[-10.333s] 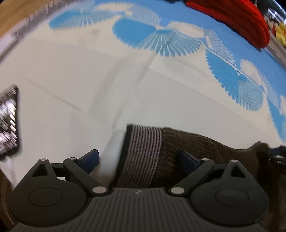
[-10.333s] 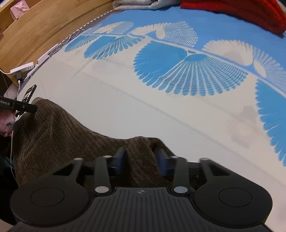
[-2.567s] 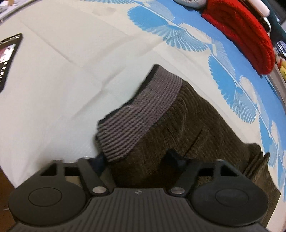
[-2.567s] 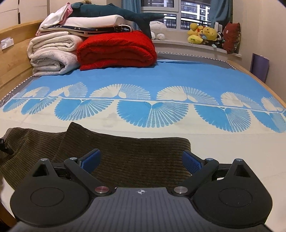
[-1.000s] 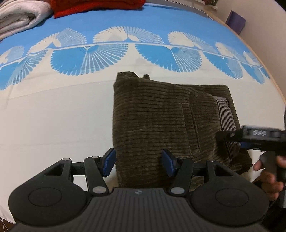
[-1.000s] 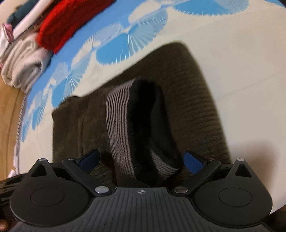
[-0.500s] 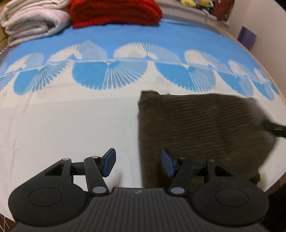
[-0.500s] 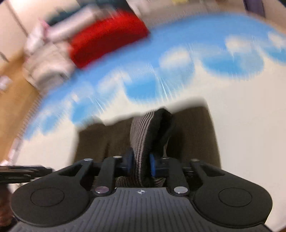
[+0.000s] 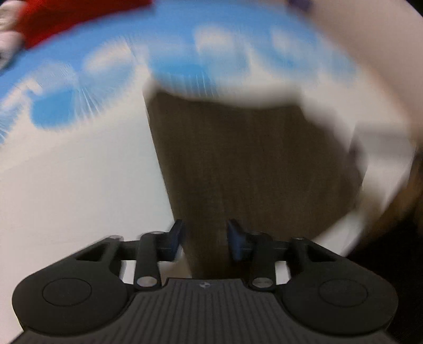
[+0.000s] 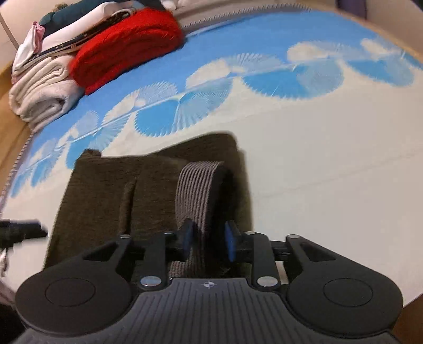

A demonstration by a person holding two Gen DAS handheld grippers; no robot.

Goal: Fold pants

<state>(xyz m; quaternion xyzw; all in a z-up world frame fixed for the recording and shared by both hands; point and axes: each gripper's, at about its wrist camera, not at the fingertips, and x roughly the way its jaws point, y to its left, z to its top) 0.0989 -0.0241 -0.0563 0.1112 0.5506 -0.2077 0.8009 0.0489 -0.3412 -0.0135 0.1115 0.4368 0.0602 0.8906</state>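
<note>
Brown corduroy fills the space right in front of both your tools. Your right gripper [image 10: 207, 239] has its blue pads [image 10: 229, 243] drawn in close on the grey ribbed waistband [image 10: 197, 190] of the pants [image 10: 105, 190], which stands up in a loop between them; the pads press against the band on both sides. Your left gripper [image 9: 206, 236] is narrowed as well, and the near edge of the pants [image 9: 246, 164] sits between its blue fingertips [image 9: 177, 234], but that view is badly smeared, so you cannot tell whether the pads actually pinch the cloth.

Just beyond the right tool, the pants lie folded into a compact, roughly square bundle on the cream part of the bedsheet [image 10: 330, 164], near the bed's front edge. At the left border of the right wrist view, a dark tool tip [image 10: 23, 230] pokes in beside the bundle, most likely your other gripper.

Farther out, the sheet turns to a band of blue fan shapes, then solid blue. At the far left corner sits a stack: a folded red blanket [image 10: 127, 45], pale rolled bedding [image 10: 42, 98] beside it, and white and dark items on top, too small to name. In the left wrist view the red blanket [image 9: 74, 18] shows only as a blur at the top left.
</note>
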